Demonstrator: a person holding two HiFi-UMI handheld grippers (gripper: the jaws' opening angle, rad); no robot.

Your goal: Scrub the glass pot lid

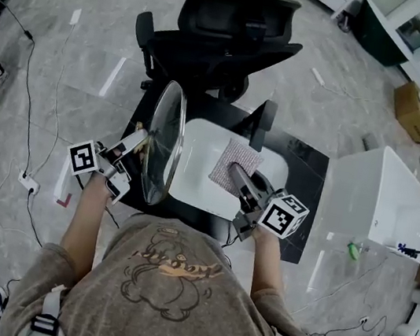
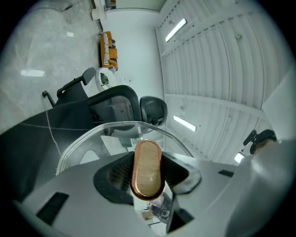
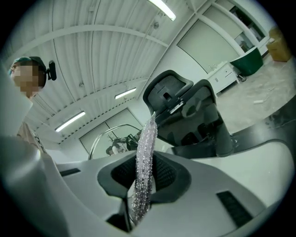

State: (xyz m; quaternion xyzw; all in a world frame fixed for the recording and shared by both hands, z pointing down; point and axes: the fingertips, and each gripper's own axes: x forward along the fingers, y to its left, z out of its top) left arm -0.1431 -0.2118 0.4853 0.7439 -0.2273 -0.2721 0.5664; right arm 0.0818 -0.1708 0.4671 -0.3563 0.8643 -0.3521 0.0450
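From the head view, your left gripper [image 1: 139, 151] stands the glass pot lid [image 1: 164, 144] on edge over the white basin [image 1: 194, 192]. Your right gripper [image 1: 238, 174], carrying the scrub cloth [image 1: 236, 162], sits near it on the right. In the left gripper view, the jaws clamp the knob [image 2: 148, 167]. In the right gripper view, the jaws pinch the cloth, and the lid lies ahead-left, so I judge you must sweep leftward.

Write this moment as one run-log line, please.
left claw: shut on glass pot lid by its knob, lid on edge | right claw: shut on scrub cloth | cloth and lid: apart | below: white basin
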